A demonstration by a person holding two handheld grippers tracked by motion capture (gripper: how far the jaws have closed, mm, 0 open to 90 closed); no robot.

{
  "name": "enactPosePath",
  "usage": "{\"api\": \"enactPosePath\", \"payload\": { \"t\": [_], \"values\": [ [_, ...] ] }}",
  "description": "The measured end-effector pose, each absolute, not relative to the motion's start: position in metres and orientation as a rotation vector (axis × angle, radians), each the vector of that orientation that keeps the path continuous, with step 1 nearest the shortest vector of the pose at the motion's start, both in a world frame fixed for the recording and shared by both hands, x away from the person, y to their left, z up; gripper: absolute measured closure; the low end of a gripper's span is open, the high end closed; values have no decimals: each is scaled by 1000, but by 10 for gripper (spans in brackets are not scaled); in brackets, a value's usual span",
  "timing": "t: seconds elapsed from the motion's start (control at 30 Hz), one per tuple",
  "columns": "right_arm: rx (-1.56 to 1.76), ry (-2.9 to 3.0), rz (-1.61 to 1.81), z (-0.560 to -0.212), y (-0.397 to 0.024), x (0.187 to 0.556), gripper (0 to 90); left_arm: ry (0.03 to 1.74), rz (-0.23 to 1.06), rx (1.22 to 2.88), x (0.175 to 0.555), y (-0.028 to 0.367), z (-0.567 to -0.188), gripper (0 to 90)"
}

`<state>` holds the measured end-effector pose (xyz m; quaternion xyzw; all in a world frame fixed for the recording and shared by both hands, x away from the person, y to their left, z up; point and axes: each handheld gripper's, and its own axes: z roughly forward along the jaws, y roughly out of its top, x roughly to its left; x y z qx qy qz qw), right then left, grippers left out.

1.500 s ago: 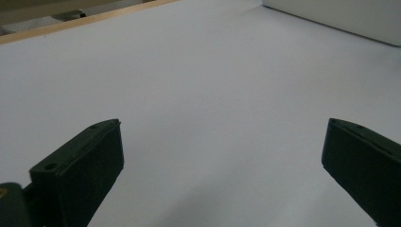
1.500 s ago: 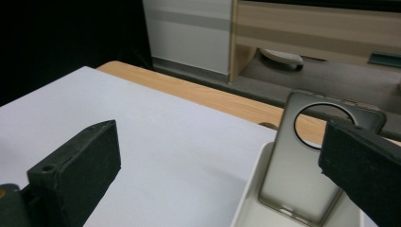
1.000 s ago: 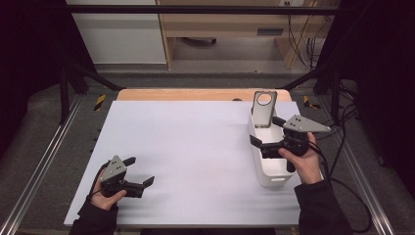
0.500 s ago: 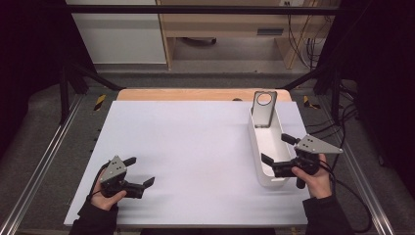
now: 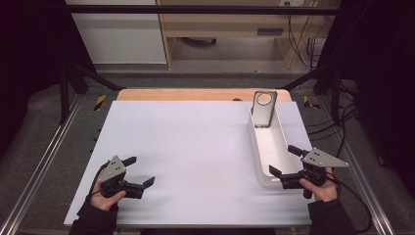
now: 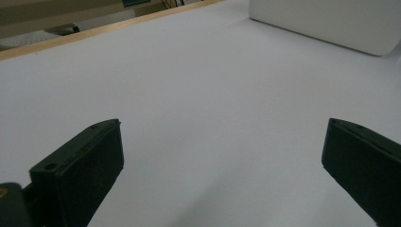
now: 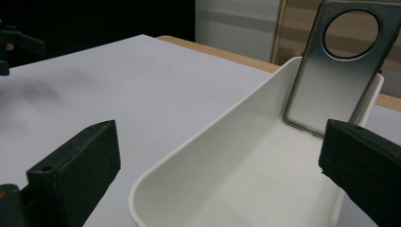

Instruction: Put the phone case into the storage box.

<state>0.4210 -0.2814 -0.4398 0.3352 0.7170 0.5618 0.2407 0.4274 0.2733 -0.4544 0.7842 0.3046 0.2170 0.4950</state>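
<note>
White tray (image 5: 264, 164) holds leaning phone (image 5: 264, 108); right gripper (image 5: 284, 164) gapes beside it.

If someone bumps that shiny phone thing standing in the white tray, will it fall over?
Probably. The phone case stands tilted, only leaning on the far wall of the white tray, so a nudge may tip it flat. Its glossy surface looks slippery. It seems thin, so likely light.

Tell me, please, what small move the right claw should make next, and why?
Probably ease the right claw forward over the near end of the white tray and close on its rim. Its jaws stand open and empty just short of that end, while the phone case leans upright against the tray's far wall, out of its reach for now.
</note>
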Motion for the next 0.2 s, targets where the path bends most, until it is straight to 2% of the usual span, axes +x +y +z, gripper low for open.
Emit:
{"api": "enactPosePath", "payload": {
  "t": [0.2],
  "values": [
    [948, 1946, 1540, -445, -287, 419, 3, 734, 525, 1902, 427, 272, -454, 0]
  ]
}}
